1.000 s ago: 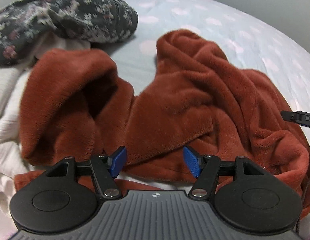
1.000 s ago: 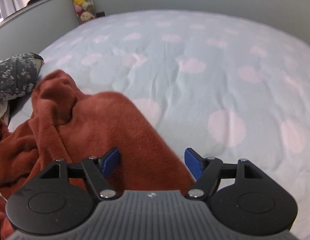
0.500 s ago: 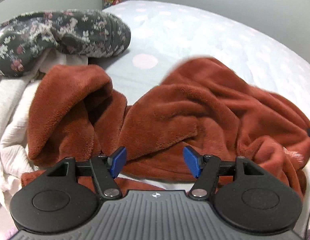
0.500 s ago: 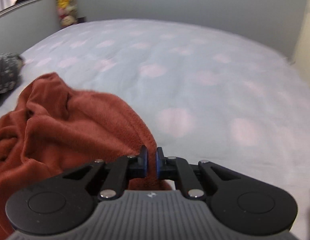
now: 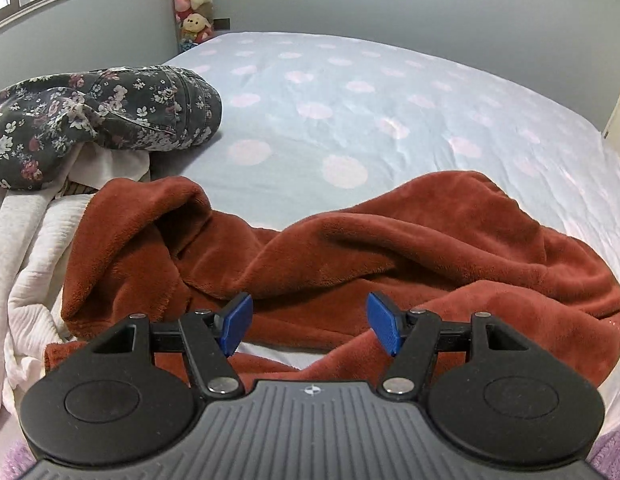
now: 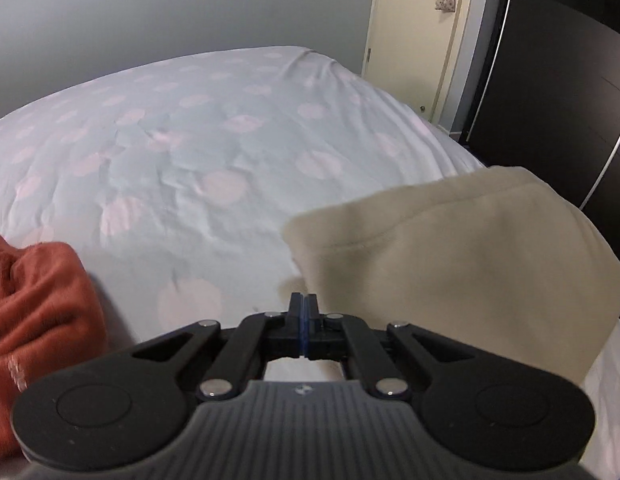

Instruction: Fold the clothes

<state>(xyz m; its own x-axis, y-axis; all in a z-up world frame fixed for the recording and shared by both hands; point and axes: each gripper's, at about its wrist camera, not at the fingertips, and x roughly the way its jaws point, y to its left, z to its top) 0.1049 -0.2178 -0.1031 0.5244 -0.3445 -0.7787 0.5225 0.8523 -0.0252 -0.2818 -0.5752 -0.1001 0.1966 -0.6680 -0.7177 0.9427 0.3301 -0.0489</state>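
Plainly: left tool [image 5: 310, 328] wide — empty.

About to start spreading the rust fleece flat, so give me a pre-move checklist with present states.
1. Left hand-held gripper open: ok.
2. Left poised over the crumpled rust-red fleece garment: ok.
3. Right hand-held gripper free of the fleece: ok, shut with nothing visible between its pads.
4. Fleece flat: not ok, bunched.
5. Bare stretch of pale-blue spotted bedsheet ahead: ok.
6. Folded beige cloth clear of the right gripper: cannot tell.
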